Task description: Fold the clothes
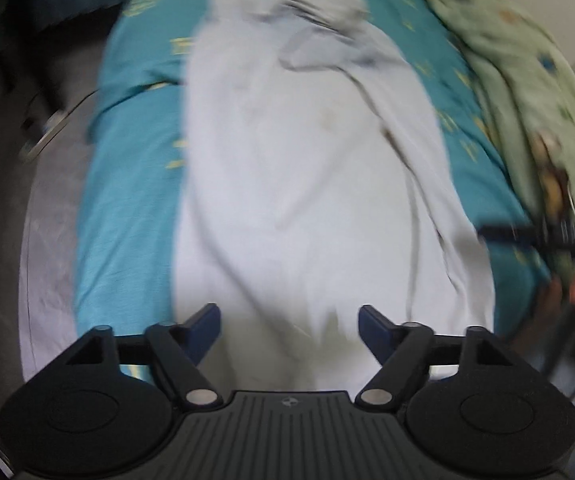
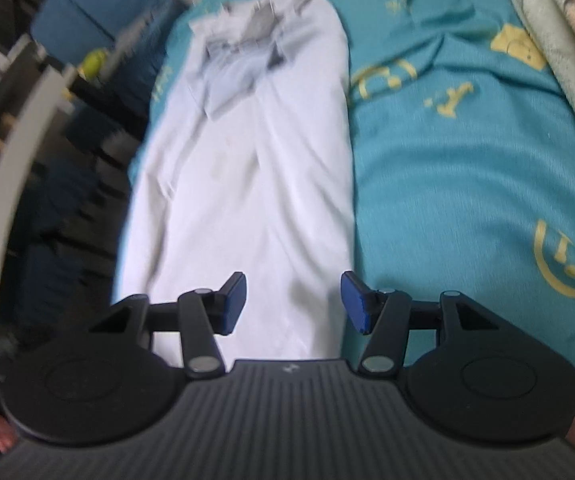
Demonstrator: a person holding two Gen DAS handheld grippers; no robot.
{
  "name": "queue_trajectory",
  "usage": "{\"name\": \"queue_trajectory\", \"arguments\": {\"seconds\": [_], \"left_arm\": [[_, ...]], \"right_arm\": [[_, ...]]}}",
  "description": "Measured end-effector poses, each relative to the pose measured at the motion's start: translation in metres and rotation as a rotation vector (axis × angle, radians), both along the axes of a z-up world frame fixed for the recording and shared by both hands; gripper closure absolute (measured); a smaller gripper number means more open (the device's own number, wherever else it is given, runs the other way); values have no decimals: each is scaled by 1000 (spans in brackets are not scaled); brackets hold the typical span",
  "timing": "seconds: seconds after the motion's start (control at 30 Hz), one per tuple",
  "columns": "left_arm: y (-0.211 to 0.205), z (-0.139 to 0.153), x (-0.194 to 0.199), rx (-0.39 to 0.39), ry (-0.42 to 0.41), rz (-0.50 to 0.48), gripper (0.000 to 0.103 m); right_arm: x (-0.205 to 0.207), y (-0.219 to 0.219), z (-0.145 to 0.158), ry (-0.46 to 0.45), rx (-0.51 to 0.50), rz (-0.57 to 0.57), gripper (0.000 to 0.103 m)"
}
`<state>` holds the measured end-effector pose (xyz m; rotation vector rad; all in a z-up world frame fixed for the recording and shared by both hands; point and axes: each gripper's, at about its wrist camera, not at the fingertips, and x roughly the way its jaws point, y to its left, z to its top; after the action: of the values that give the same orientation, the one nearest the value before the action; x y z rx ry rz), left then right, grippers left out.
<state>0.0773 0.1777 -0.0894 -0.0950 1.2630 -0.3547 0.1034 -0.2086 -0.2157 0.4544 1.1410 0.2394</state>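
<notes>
White trousers (image 1: 307,168) flat lengthwise on teal bedsheet (image 1: 127,208), waistband far end. Left hand-held gripper (image 1: 289,326) and right hand-held gripper (image 2: 293,300) both spread apart, empty, above near end.

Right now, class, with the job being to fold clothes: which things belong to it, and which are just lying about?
Belongs to the job:
white garment
left gripper, open
right gripper, open

Lying about:
teal bedsheet
pale green blanket

Your left gripper (image 1: 289,330) and right gripper (image 2: 293,302) are black, with ribbed bases, silver pivot screws and blue-padded jaws.
</notes>
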Motion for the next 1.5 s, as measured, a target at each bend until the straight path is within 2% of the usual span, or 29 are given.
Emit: {"name": "queue_trajectory", "arguments": {"seconds": [0.07, 0.13, 0.2, 0.37, 0.47, 0.57, 0.7, 0.73, 0.77, 0.8, 0.83, 0.87, 0.9, 0.93, 1.0, 1.13, 1.3, 1.43, 1.5], "left_arm": [[12, -5, 11, -10, 14, 77, 23], [16, -9, 17, 41, -12, 133, 23], [14, -17, 22, 91, 5, 142, 23], [8, -37, 27, 161, 100, 111, 22], [8, -44, 28, 146, 162, 96, 21], [8, -53, 25, 89, 272, 71, 20], [-2, -52, 14, 52, 330, -6, 22], [-6, -51, 11, 57, 332, -26, 26], [-10, -50, 9, 69, 330, -45, 30], [-13, -49, 6, 83, 327, -63, 34], [-17, -47, 5, 99, 319, -76, 41], [-21, -46, 3, 116, 309, -88, 46], [-23, -44, 2, 137, 297, -93, 55], [-26, -42, 0, 155, 286, -99, 70], [-28, -36, -3, 165, 271, -110, 90], [-32, -10, -13, 126, 207, -122, 94], [-33, 56, -27, -41, 85, -53, 95], [-41, 110, -39, -124, -22, -20, 95], [-46, 129, -51, -141, -67, -8, 95]], "right_arm": [[-3, 6, -5, 45, -12, 27, 41], [-6, 11, -10, 93, -13, 56, 39], [-8, 17, -16, 142, -14, 84, 40], [-15, 31, -29, 262, -17, 156, 40], [-20, 42, -34, 312, -16, 206, 39], [-27, 57, -35, 324, -18, 257, 39], [-34, 70, -34, 314, -39, 317, 41], [-35, 72, -33, 312, -44, 334, 44], [-36, 74, -32, 306, -53, 345, 46], [-37, 75, -30, 298, -65, 351, 54], [-38, 77, -29, 289, -77, 357, 74], [-39, 78, -27, 280, -89, 363, 84], [-40, 79, -25, 272, -101, 370, 91], [-41, 80, -24, 263, -113, 376, 95], [-43, 81, -18, 241, -127, 383, 96], [-42, 63, 12, 171, -91, 354, 97], [-43, 29, 64, 53, -45, 298, 97], [-47, 2, 106, -50, -19, 258, 97], [-54, -9, 124, -99, -14, 243, 97]]}}
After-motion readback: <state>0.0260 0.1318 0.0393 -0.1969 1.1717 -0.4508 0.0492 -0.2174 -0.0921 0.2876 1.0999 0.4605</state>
